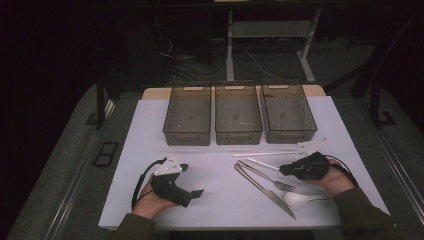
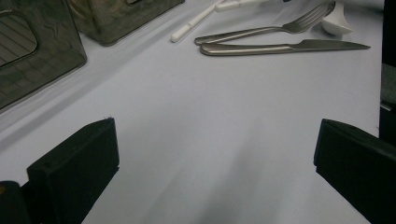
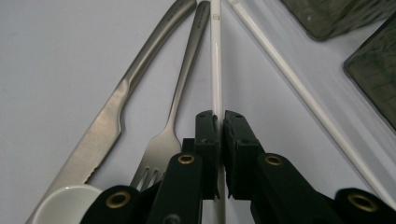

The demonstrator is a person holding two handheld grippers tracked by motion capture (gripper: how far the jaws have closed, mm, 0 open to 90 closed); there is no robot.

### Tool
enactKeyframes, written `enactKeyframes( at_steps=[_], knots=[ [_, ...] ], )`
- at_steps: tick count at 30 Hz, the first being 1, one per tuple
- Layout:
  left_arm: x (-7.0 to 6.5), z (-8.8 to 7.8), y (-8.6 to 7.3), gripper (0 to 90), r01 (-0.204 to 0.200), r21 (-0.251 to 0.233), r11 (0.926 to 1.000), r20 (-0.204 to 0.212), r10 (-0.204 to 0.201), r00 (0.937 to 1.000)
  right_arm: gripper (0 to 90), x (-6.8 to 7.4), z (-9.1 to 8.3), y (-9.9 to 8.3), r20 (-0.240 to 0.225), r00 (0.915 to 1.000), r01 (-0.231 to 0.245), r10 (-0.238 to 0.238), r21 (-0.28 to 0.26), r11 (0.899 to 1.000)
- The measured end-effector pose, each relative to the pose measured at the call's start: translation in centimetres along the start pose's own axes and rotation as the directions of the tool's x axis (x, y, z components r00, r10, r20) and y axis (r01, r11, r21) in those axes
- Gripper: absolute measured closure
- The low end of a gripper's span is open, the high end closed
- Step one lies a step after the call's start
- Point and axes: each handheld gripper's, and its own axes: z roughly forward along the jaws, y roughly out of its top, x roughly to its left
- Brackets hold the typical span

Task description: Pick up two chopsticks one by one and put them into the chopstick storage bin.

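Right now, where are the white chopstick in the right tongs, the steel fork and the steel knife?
White chopstick (image 3: 215, 60), right gripper view, on its bare shaft ahead of the tongs.
Steel fork (image 3: 187, 70), right gripper view, on its handle.
Steel knife (image 3: 105, 130), right gripper view, on its blade.

Right gripper (image 3: 218, 122) clamping white chopstick (image 3: 215, 60)

The bench (image 1: 150, 150) is seen from above and in front in the high view. It is skimmed low and close by both gripper views, and the fork (image 2: 261, 31) and knife (image 3: 100, 126) are shared by all three.
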Motion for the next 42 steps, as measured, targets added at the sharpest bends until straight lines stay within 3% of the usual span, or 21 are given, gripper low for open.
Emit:
enactKeyframes(
  at_steps=[17,31,42],
  knots=[
    [-0.1,-0.6,-0.6,0.0,0.004,-0.034,0.9994,-0.005,-0.004,1.0,84.5,-0.5,-1.8,2.2,-0.003,0.9973,-0.074,0.074,-0.114,0.991],
    [-0.1,-0.6,-0.5,0.0,0.003,-0.045,0.999,-0.007,-0.003,1.0,84.5,-0.2,-1.9,4.8,-0.009,0.9962,-0.087,0.087,-0.154,0.984],
    [-0.1,-0.7,-0.5,0.0,0.007,-0.05,0.9987,-0.009,-0.008,0.9999,84.5,-0.4,-0.8,7.5,0.014,0.9934,-0.11,0.114,-0.147,0.983]
  ],
)
